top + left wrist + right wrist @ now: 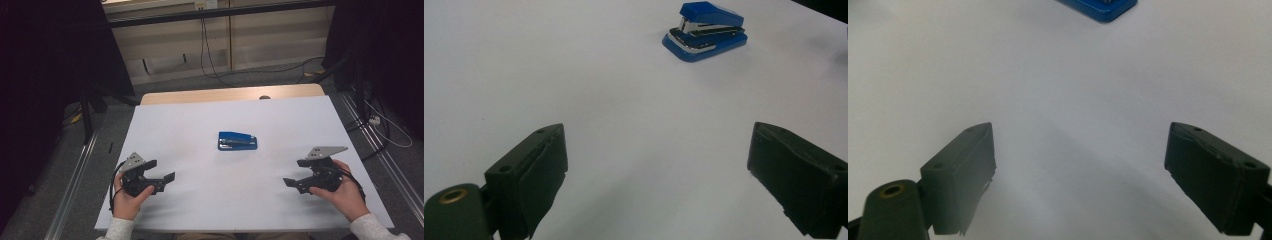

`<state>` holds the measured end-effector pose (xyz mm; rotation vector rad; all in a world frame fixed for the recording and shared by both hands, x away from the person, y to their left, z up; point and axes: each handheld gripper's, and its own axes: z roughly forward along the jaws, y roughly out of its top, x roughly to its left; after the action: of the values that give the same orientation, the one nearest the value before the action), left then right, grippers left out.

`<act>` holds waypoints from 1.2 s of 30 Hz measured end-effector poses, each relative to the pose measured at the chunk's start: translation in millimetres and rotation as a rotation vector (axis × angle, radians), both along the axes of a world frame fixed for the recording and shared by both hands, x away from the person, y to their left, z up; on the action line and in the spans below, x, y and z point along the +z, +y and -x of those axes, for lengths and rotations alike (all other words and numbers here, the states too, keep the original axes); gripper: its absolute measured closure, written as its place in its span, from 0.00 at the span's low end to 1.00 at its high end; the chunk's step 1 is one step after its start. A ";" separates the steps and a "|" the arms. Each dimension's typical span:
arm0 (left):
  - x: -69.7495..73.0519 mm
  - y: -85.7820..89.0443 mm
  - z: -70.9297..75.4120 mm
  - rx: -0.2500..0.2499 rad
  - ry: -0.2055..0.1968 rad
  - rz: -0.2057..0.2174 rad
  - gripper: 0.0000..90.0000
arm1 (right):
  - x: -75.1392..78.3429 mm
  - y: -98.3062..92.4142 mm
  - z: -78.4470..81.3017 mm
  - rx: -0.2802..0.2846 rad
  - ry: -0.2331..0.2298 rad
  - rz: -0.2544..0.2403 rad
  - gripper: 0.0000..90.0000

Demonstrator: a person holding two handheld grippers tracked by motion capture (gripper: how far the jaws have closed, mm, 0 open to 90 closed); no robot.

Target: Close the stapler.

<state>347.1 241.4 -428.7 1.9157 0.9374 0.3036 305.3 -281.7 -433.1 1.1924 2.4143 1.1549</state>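
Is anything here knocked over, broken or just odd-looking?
Nothing stands out. The blue stapler lies flat and closed near the middle of the white table, looking intact. The left gripper and right gripper are both open, held near the table's front edge, well apart from the stapler.

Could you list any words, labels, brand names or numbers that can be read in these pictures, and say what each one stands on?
There is no readable text.
Blue stapler: plain blue body with metal parts, no brand or label to be seen.
White tabletop: blank.
Left gripper and right gripper: black jaws and grey plates, unmarked.
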 end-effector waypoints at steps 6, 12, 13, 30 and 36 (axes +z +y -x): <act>-1.2 6.2 3.7 0.002 -0.003 0.002 0.10 | 0.0 -0.3 0.6 0.000 0.002 0.002 0.14; 0.0 9.7 8.0 0.004 -0.008 0.004 0.10 | -0.1 -1.4 1.5 0.000 0.001 0.006 0.14; 0.0 9.8 8.5 0.003 -0.008 0.004 0.10 | -0.1 -1.4 1.5 0.000 0.001 0.006 0.14; -0.1 13.5 11.7 0.004 -0.021 0.006 0.10 | 0.6 -0.6 1.5 0.012 -0.004 0.007 0.14; -0.9 12.8 10.7 0.001 -0.017 0.008 0.10 | 0.4 0.0 1.1 0.016 -0.006 0.011 0.14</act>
<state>336.4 254.3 -429.7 1.9025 0.9273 0.3155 304.2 -281.7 -432.7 1.1669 2.4265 1.1467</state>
